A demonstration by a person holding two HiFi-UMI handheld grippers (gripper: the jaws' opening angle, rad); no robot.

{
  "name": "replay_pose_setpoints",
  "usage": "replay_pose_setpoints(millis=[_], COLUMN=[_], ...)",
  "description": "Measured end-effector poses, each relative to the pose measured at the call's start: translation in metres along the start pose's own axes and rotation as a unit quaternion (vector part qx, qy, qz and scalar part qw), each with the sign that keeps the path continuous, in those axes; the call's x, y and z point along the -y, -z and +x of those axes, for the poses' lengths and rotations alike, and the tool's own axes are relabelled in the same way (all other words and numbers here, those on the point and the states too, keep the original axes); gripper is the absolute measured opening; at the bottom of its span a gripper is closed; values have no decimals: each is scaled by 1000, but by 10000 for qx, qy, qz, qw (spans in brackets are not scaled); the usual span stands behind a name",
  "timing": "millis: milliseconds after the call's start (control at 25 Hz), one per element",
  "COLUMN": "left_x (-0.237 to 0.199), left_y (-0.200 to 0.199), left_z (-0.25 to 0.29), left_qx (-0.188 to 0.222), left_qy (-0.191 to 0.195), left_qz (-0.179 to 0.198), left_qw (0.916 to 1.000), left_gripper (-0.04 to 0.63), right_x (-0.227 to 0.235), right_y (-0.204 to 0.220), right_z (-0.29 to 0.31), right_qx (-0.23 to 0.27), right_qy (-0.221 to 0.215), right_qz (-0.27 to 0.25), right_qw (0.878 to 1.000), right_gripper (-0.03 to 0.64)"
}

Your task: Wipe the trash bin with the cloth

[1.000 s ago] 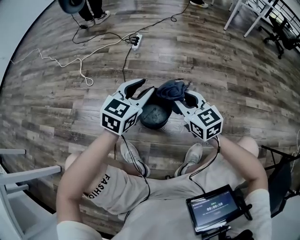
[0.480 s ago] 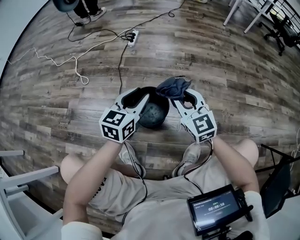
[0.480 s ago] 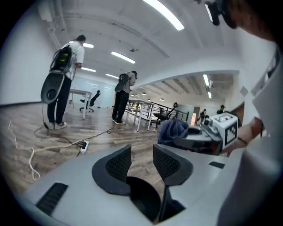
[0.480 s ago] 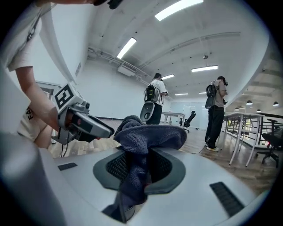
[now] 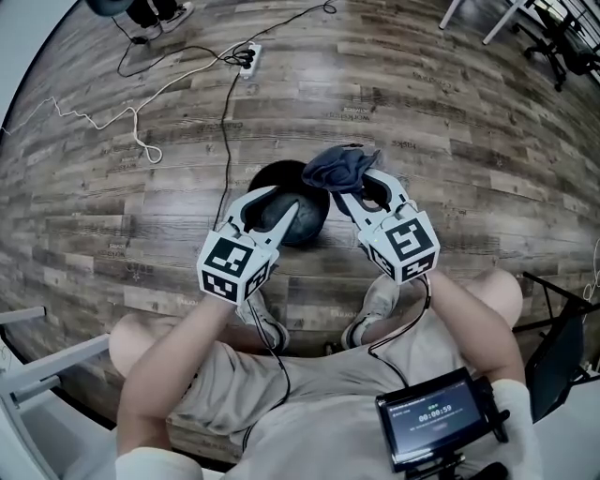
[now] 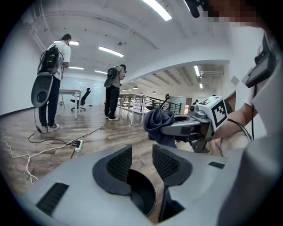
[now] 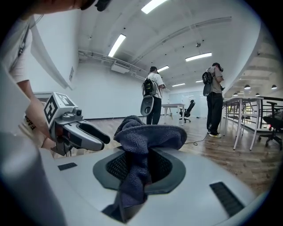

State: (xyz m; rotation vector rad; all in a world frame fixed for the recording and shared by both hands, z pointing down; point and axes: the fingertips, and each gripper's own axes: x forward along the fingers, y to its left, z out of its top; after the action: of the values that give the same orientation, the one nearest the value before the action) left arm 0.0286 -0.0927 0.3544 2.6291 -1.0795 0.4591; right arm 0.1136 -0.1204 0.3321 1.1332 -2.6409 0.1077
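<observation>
A dark round trash bin [image 5: 300,217] stands on the wood floor in front of my feet. My left gripper [image 5: 283,200] reaches over its near left rim. Its jaws have just been closing a little, and they stand apart with the bin's rim [image 6: 142,194] low between them; I see no pad pressing on it. My right gripper [image 5: 361,192] is shut on a bunched dark blue cloth [image 5: 339,169], held just above the bin's right rim. The cloth [image 7: 146,137] fills the right gripper's [image 7: 139,165] jaws and hangs down. The cloth [image 6: 158,126] also shows in the left gripper view.
A power strip [image 5: 248,58] and cables [image 5: 141,141] lie on the floor beyond the bin. My shoes [image 5: 267,328] are just behind it. White table legs [image 5: 497,19] and a chair [image 5: 562,37] stand at the far right. Two people [image 6: 51,84] [image 6: 114,92] stand farther off.
Both grippers have come down toward the bin. The left one sank more and now sits over the rim with its jaws slightly narrower. The cloth stays in the right gripper.
</observation>
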Motion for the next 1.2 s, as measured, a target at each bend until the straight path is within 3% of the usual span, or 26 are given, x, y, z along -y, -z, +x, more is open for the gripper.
replay_pose_setpoints(millis=[480,680,1000,1200], left_x=[2,-1,6,10], left_y=[10,19,15,17], left_z=[6,3,4,5], left_qx=[-173,-257,-241,-294], left_qy=[-43,-46,-2,34], left_qz=[374,270,322,322], left_qw=[9991,9993,9992,9990], left_gripper=[150,147,146,146], right_x=[-1,-10,-26,-27], right_y=[25,34,41,47], right_z=[3,7,8,7], right_qx=[-333,-555,-773,-885], right_qy=[-107,-193,-409,-455], right_qz=[341,299,-487,-376], right_qw=[9988,9978,9950,9943], right_gripper=[89,89,86,84])
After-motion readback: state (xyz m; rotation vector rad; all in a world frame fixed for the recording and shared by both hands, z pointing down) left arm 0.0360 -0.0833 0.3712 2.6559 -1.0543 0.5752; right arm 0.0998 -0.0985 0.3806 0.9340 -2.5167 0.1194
